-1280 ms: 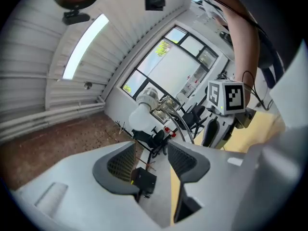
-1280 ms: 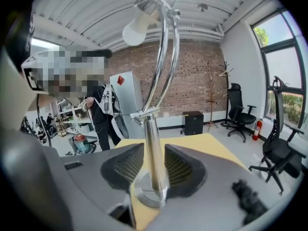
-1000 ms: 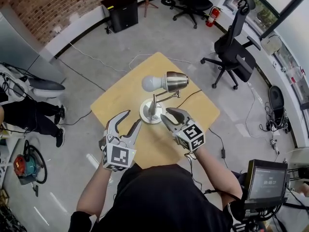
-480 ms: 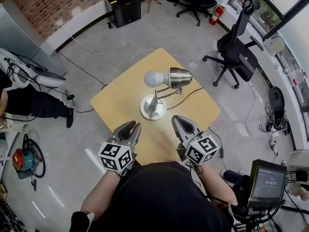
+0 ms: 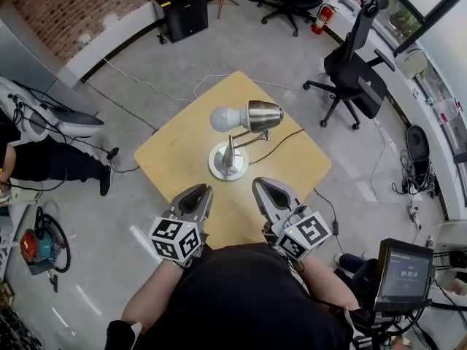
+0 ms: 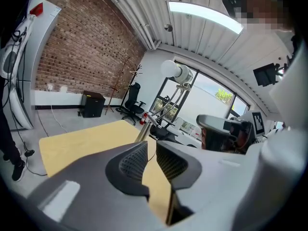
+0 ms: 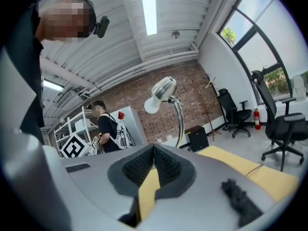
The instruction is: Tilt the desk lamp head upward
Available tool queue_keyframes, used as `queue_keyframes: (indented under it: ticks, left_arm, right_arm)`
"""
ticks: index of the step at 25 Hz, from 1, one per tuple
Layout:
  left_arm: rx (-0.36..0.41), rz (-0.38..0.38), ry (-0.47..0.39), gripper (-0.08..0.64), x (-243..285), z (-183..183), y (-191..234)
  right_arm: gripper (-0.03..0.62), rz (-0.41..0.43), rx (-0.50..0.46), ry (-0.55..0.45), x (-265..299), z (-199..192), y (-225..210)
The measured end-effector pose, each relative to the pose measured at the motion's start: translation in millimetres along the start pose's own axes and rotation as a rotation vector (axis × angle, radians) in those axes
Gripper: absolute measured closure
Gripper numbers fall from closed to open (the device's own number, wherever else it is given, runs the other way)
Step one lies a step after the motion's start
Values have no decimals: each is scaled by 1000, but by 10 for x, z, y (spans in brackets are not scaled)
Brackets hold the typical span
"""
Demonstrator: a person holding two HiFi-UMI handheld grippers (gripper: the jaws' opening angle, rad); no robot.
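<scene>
Tilting the head (image 5: 264, 115) of the lamp (image 5: 235, 146) up has not begun yet, I think. The lamp stands in the middle of the table (image 5: 175, 159). Its bulb (image 5: 222, 119) points left and the head lies about level.

The left claw (image 5: 202, 191) and the right claw (image 5: 257, 185) hang over the near edge of the table, well apart from the lamp. Both are clenched with nothing in them. Each claw's own view shows its ribbed pads closed up, with only the table behind them.

To do this well, a claw must open first. The right claw is closer to the metal head, so it could reach out and take the head by its sides. It should not grab the bulb, which looks smooth and easy to break. The left claw could press down on the round base (image 5: 228, 162) so the lamp does not slide or tip. Then the bulb end should go up slowly.

A second ago both claws were wide open and just beside the base. Now they are back nearer the person and closed. The lamp looks the same as it did then.
</scene>
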State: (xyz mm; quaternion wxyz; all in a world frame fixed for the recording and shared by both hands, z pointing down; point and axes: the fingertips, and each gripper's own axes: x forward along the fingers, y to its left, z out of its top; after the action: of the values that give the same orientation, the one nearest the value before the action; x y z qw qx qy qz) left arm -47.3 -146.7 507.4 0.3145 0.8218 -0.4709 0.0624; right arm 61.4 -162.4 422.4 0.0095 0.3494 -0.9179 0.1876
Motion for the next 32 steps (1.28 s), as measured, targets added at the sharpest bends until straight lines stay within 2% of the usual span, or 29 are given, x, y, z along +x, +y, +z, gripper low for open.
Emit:
queue_keyframes:
  ticks: [3,9,26,29,32]
  left_arm:
    - [1,7,1,500,-8,-12,11]
    - [-3,12,0,500,-33,-12,39]
    - [-4,2,12,500,-8,-40,40]
    - [-7,4,13,500,-8,-63,48]
    - [-9,4,16,500,-13,-68,55]
  right_arm:
    - [588,12,-53,-9,2,45,86]
    - [588,28,-81,0,19,66,193]
    - [588,8,-92,7,60,152,214]
    - [588,-2,-86,37,33,54,176]
    - [588,7,-97,22,26,21,162]
